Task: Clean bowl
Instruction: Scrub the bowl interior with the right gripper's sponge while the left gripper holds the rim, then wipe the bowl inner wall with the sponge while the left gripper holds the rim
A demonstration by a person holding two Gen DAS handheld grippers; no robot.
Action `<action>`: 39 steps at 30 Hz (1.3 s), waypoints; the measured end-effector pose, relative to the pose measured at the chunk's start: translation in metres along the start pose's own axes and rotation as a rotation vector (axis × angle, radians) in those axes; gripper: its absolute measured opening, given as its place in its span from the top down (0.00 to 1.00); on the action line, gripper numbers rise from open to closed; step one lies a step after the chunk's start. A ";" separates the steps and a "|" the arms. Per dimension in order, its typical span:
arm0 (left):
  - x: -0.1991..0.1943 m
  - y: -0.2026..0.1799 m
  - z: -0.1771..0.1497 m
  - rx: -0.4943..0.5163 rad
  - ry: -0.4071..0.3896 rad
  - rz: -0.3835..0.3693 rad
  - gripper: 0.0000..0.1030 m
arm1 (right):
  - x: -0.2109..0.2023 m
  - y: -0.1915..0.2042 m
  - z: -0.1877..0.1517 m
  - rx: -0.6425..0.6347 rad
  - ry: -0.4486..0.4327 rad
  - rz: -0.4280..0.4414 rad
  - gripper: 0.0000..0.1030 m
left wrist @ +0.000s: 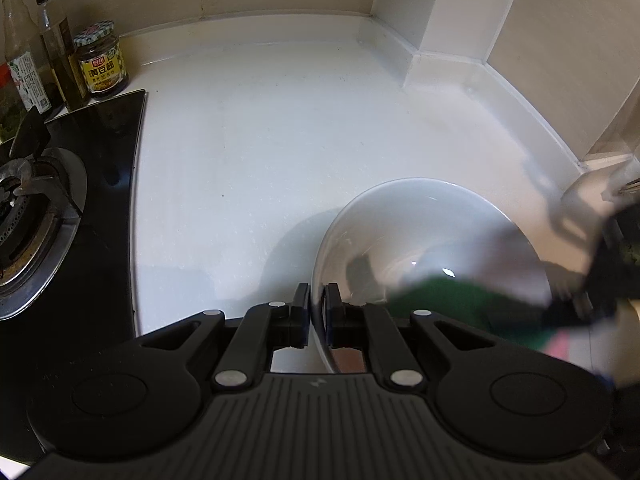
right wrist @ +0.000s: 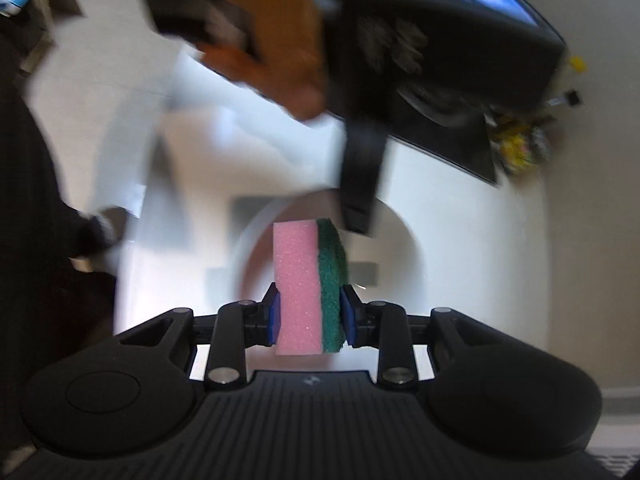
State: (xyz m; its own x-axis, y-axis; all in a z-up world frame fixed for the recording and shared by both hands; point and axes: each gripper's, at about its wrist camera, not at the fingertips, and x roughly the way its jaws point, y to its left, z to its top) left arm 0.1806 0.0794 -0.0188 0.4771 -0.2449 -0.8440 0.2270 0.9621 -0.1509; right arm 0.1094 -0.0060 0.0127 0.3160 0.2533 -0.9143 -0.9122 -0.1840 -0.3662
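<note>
A: Left wrist view first. What is hard to read?

B: The right side is smeared. A green and pink sponge point(left wrist: 460, 304) blurs across the inside of the bowl point(left wrist: 400, 220), and the right gripper point(left wrist: 576, 300) holding it is only a dark streak.

A: The setting?

B: A white counter point(left wrist: 248, 140) running into a tiled corner. A black hob point(left wrist: 80, 200) with a burner sits on the left, and a jar point(left wrist: 102, 60) and two bottles stand behind it.

A: And the bowl?

B: White, tipped on edge. The left gripper point(left wrist: 318, 312) is nearly closed, pinching the near rim between its pads.

A: Right wrist view?

B: Heavy blur everywhere but the sponge point(right wrist: 308, 288). The right gripper point(right wrist: 310, 312) clamps it upright, pink half left, green half right. Beyond it is the pale bowl point(right wrist: 400, 248). Above, a hand point(right wrist: 280, 40) grips the left gripper point(right wrist: 360, 208), whose finger reaches down to the bowl's rim. The hob point(right wrist: 460, 128) is cut off at the top.
</note>
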 end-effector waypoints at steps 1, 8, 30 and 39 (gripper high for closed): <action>0.000 0.000 -0.001 -0.002 -0.002 -0.002 0.95 | -0.003 0.002 -0.002 -0.008 0.002 0.024 0.74; 0.000 -0.001 -0.001 0.015 -0.004 0.016 0.95 | 0.004 -0.004 -0.019 -0.012 0.110 -0.067 0.75; -0.002 0.004 0.001 0.000 0.009 0.029 0.90 | -0.005 0.012 -0.002 -0.112 0.133 -0.058 0.75; -0.014 0.006 -0.009 -0.067 0.015 0.075 0.95 | -0.013 0.018 0.007 -0.051 0.039 -0.022 0.75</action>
State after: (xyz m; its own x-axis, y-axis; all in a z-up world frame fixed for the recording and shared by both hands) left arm 0.1671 0.0893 -0.0123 0.4776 -0.1710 -0.8618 0.1336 0.9836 -0.1211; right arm 0.0876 -0.0061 0.0188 0.3464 0.2204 -0.9118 -0.8907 -0.2276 -0.3934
